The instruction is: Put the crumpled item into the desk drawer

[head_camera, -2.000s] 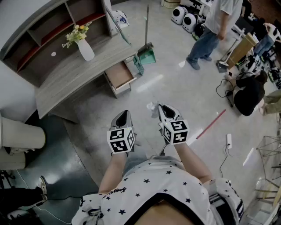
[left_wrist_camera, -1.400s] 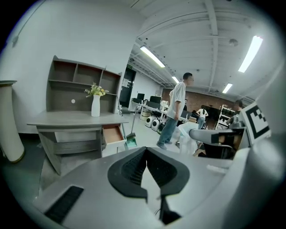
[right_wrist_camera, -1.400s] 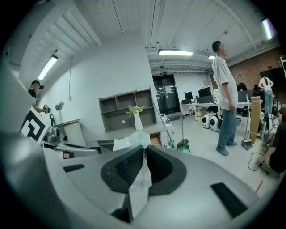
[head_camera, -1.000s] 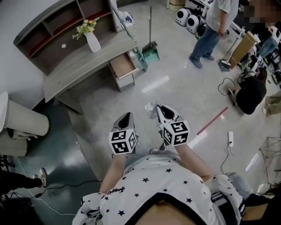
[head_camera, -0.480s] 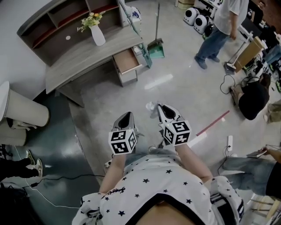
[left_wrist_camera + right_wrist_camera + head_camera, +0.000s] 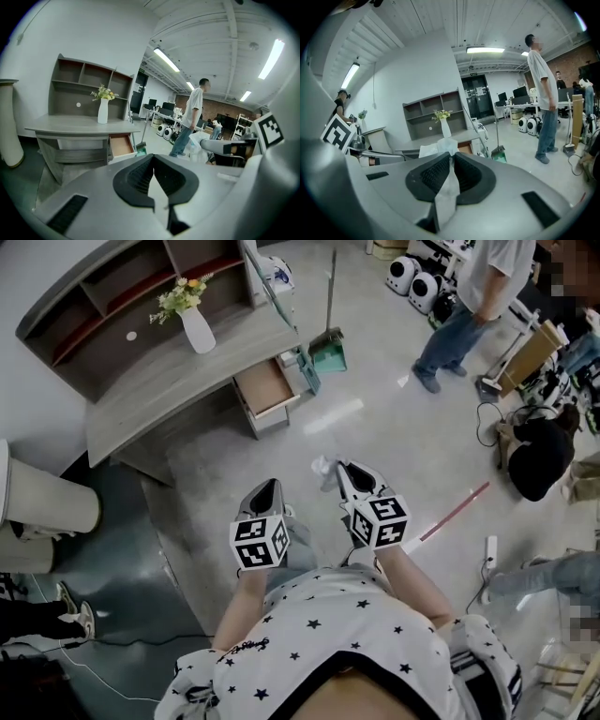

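Observation:
A crumpled white item [image 6: 323, 468] sticks out of my right gripper [image 6: 343, 472], which is shut on it; in the right gripper view the crumpled item [image 6: 446, 180] is pinched between the dark pads. My left gripper [image 6: 265, 495] is held level beside it, shut and with nothing in it; in the left gripper view the left gripper's [image 6: 152, 159] jaw tips meet. The grey desk [image 6: 159, 381] stands ahead to the left, across bare floor. Its wooden drawer [image 6: 265, 390] is pulled open, and the drawer [image 6: 121, 145] looks empty.
A white vase with flowers [image 6: 195, 329] stands on the desk. A broom and green dustpan [image 6: 326, 345] lean by the drawer. A person [image 6: 459, 306] stands far right, another crouches [image 6: 536, 451]. A red stick [image 6: 457, 505] and power strip [image 6: 489, 554] lie on the floor.
Both grippers keep the same pose in front of the body, the right still holding the item. The view has swung a little, so the desk and drawer shift in the picture.

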Action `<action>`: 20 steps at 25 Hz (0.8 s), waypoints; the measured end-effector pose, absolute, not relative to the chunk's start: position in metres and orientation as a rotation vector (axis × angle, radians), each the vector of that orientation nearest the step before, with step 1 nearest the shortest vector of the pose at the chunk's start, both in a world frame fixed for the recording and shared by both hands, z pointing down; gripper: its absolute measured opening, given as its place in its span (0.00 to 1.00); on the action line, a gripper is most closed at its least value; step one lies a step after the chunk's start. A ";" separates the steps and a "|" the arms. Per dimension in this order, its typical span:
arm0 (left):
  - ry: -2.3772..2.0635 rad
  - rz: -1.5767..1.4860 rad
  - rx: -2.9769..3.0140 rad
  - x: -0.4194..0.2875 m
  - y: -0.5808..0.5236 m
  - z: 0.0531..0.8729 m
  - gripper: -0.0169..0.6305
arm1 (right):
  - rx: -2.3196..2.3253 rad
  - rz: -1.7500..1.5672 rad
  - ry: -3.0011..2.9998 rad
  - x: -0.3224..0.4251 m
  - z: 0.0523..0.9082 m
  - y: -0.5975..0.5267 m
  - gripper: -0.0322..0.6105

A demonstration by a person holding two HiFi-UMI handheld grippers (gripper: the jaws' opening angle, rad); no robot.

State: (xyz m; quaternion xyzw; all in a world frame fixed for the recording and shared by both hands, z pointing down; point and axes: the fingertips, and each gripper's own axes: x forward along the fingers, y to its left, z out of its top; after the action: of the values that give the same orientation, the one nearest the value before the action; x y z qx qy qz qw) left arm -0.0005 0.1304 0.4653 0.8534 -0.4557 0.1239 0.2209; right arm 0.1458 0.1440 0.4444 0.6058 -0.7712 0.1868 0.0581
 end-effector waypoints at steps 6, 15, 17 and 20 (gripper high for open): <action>-1.242 0.341 2.375 0.000 0.053 0.458 0.05 | 1.852 0.540 -2.329 0.147 0.431 0.066 0.09; -1.247 0.341 2.378 -0.025 -0.058 0.449 0.05 | 1.865 0.532 -2.324 0.129 0.422 -0.047 0.09; -1.250 0.340 2.371 -0.033 -0.082 0.451 0.05 | 1.858 0.534 -2.326 0.120 0.423 -0.070 0.09; -1.249 0.346 2.369 -0.042 -0.112 0.453 0.05 | 1.846 0.532 -2.332 0.109 0.425 -0.103 0.09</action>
State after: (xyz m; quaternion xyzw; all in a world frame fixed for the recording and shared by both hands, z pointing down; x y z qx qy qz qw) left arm -0.0424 -0.1116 0.4527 0.8560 -0.4513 0.1251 0.2189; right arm 0.1094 -0.1026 0.4246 0.6099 -0.7705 0.1756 0.0600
